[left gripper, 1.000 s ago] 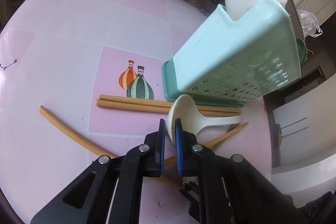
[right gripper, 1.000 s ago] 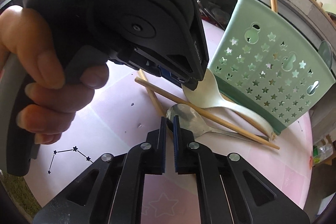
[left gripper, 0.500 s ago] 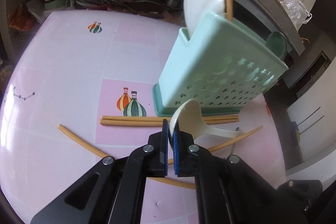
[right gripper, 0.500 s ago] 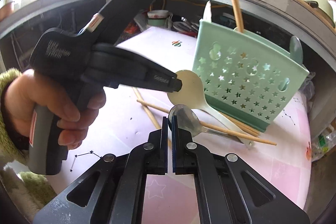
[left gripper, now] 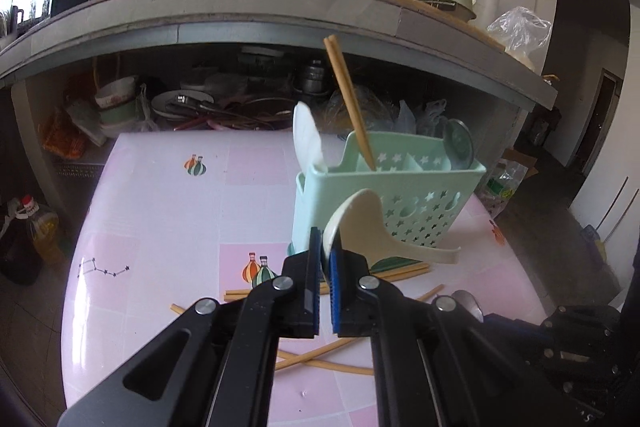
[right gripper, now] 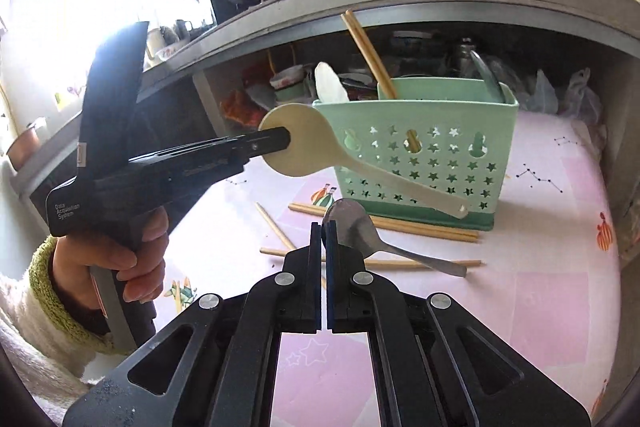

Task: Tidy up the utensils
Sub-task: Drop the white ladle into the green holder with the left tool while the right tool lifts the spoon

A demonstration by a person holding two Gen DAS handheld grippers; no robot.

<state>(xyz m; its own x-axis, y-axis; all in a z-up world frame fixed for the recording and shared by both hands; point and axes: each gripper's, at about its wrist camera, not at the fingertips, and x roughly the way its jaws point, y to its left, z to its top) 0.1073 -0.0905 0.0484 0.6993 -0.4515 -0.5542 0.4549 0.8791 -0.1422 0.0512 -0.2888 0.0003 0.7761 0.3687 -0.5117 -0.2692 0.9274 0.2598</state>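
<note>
A hand [right gripper: 116, 267] in a green-cuffed sleeve is gripping the left tongs [left gripper: 326, 247] at far left of the right wrist view. These tongs are clamping the bowl of a cream plastic spoon [left gripper: 372, 231], lifted clear of the bench [left gripper: 160, 211], handle slanting down to the right across the front of the rack. Under it, loose chopsticks [right gripper: 400, 225] are lying on the pink patterned bench: a pair flat along the rack's base, others crossed nearer the tongs.

Middle: the right tongs [right gripper: 323, 239] are pinching the bowl edge of a metal spoon [right gripper: 360, 233], also off the bench, handle pointing down-right over a chopstick.

Behind both spoons the mint green rack [right gripper: 420, 155] with star cut-outs is standing upright on the bench. It is holding a white scoop [left gripper: 306, 139] in its left end, upright chopsticks [left gripper: 348, 103] in the middle part, and another metal spoon [left gripper: 458, 143] at the right end.

Further back, pots are sitting on a grey shelf [left gripper: 280, 15] above the bench.
</note>
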